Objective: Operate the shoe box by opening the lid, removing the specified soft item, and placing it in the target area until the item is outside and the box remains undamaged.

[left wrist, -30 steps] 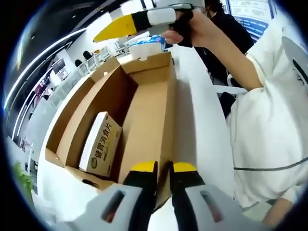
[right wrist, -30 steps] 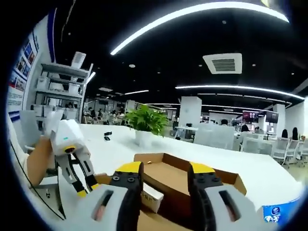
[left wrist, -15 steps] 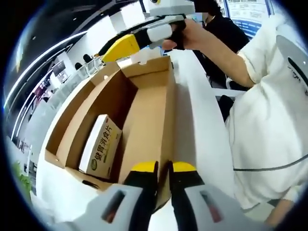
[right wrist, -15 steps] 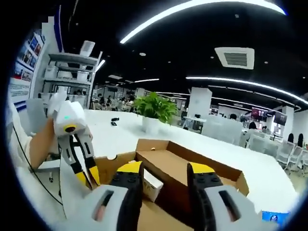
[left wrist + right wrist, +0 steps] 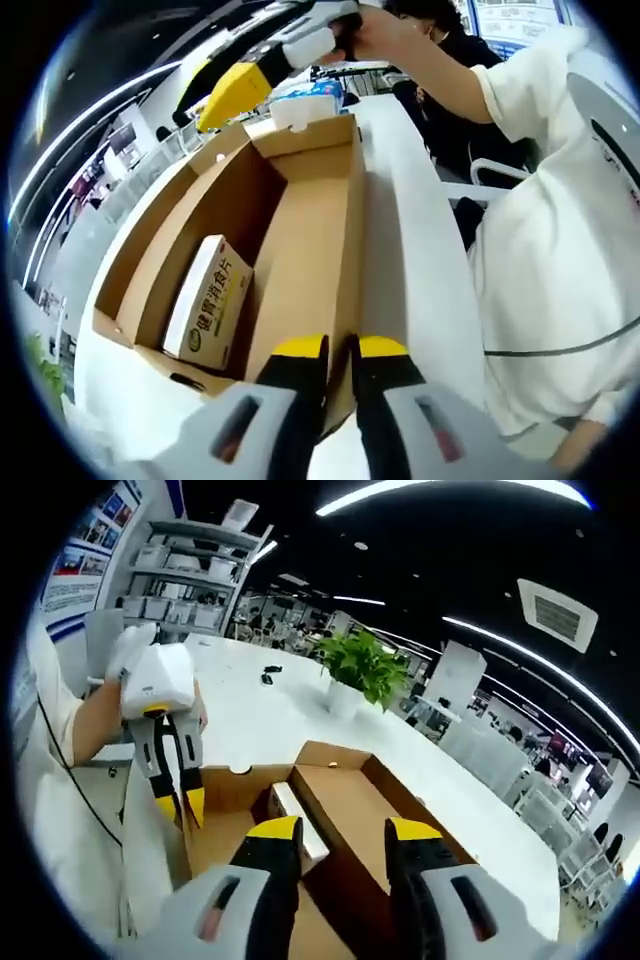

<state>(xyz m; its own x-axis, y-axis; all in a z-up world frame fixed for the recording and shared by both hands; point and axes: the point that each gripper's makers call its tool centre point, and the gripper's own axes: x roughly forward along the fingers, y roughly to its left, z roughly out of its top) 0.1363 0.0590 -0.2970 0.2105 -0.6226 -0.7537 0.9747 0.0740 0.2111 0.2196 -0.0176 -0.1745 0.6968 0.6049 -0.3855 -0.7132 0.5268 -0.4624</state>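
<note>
The brown cardboard shoe box (image 5: 300,230) lies open on the white table. A white and yellow soft pack (image 5: 210,300) rests inside against its left wall. My left gripper (image 5: 340,348) is shut on the box's near right wall, yellow tips on either side of the cardboard. My right gripper (image 5: 235,85), held by a hand, hovers above the box's far end. In the right gripper view the right gripper (image 5: 345,832) stands open and empty above the box (image 5: 350,800). The pack (image 5: 298,825) shows between its jaws, and the left gripper (image 5: 181,808) pinches the box edge.
A blue and white packet (image 5: 305,95) sits just beyond the box's far end. A person in a white top (image 5: 560,230) stands close on the right. A potted plant (image 5: 365,670) stands farther along the white table (image 5: 250,715); shelves (image 5: 185,570) line the wall.
The right gripper has risen and swung left over the box's far end, its view now tipped down more onto the box. The left gripper holds still on the box wall.
</note>
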